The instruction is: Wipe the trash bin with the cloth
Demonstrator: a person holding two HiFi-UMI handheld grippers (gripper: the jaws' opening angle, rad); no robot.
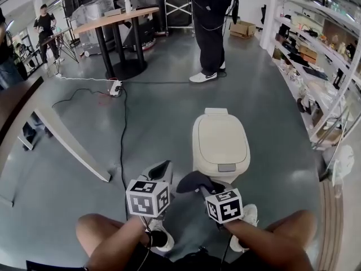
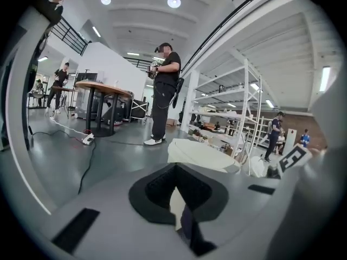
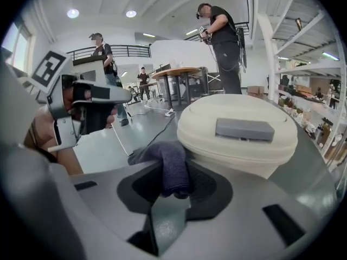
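I see a grey workshop floor (image 1: 169, 95) with open shelving (image 1: 321, 55) along the right side. The trash bin (image 1: 220, 143) stands on it directly ahead, lid closed.

1. Hidden parts. From the head view the cream lid covers most of the bin body. In the right gripper view the bin's base is cut off behind the gripper housing.
2. Right gripper (image 3: 173, 191): the jaws are clamped on the dark cloth (image 3: 171, 164). The cloth bunches over the jaw tips and hides them. It sits just beside the bin's near wall; I cannot tell whether it touches.
3. Left gripper (image 2: 176, 169): the jaws meet at the tips with nothing between them. It hangs left of the bin, apart from it.
4. Surroundings. A black cable (image 1: 122, 134) runs to a power strip (image 1: 115, 88). A round table (image 1: 110, 18) and a standing person (image 1: 210, 33) are beyond the bin, well apart from it.
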